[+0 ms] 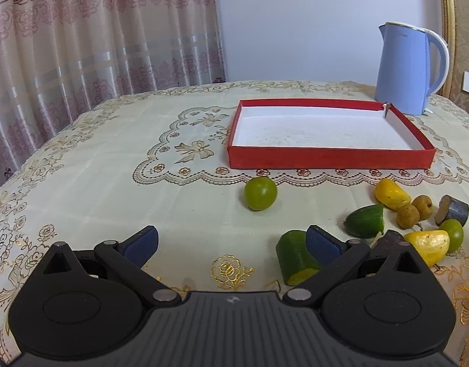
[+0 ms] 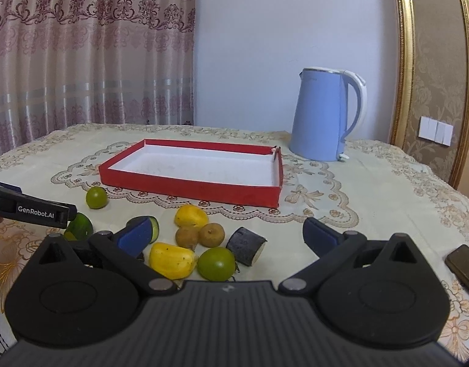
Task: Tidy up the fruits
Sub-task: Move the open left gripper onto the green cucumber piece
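Fruit lies loose on the cloth-covered bench (image 1: 96, 183), in front of the shallow red cardboard tray with white inside (image 1: 329, 159); nothing is in the tray. One round green fruit (image 1: 260, 193) sits alone just before the tray's near wall. To its right is the cluster: two yellow waxy pieces (image 2: 172, 259), two small brown round fruits (image 2: 200, 235), a second round green fruit (image 2: 216, 263), a dark purple cut cylinder (image 2: 246, 246) and two cut green cucumber-like chunks (image 1: 365, 220).

My left gripper (image 1: 231, 244) is held low over the bench, level, pointing at the tray. Its side reads "GenRobot.AI" in the right wrist view. Its jaws are wide apart and hold nothing; the right blue pad (image 1: 321, 244) is at the nearer green chunk, contact uncertain.

My right gripper (image 2: 231, 235) hangs low over the cluster, jaws spread wide, gripping nothing.

Behind the tray stands a pale blue electric kettle (image 2: 321, 116).
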The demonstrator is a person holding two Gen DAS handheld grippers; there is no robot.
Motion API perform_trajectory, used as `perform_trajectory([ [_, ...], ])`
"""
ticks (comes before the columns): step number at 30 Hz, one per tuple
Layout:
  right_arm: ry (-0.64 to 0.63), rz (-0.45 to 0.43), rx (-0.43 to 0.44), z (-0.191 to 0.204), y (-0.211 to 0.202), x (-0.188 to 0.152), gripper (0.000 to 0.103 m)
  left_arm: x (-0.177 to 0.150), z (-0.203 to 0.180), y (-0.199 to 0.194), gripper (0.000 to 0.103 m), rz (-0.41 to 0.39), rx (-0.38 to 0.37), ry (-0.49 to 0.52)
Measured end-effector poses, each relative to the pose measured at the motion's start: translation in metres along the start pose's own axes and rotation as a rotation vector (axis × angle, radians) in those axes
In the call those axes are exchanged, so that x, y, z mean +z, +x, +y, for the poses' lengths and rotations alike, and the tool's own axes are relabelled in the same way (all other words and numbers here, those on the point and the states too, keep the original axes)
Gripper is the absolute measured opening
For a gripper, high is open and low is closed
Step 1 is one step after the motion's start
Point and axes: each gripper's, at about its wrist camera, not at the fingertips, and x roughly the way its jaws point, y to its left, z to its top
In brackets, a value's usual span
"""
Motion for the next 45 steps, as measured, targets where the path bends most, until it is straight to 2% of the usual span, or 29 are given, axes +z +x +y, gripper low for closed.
perform_trajectory([
  [9,-0.003,0.002,0.067,0.006,0.004,0.004,0.103,0.001,-0.001,-0.001,0.103,0.001,0.0,0.01],
  [27,-0.011,0.028,0.056,0.0,0.006,0.0,0.103,-0.005,-0.002,0.001,0.103,0.007,0.005,0.016],
  [37,0.026,0.025,0.045,-0.009,0.005,-0.002,0.103,-0.007,-0.002,0.001,0.103,0.006,0.008,0.013],
  [45,0.0,0.023,0.034,-0.008,0.002,-0.004,0.103,-0.009,0.004,-0.001,0.103,-0.003,0.008,0.024],
])
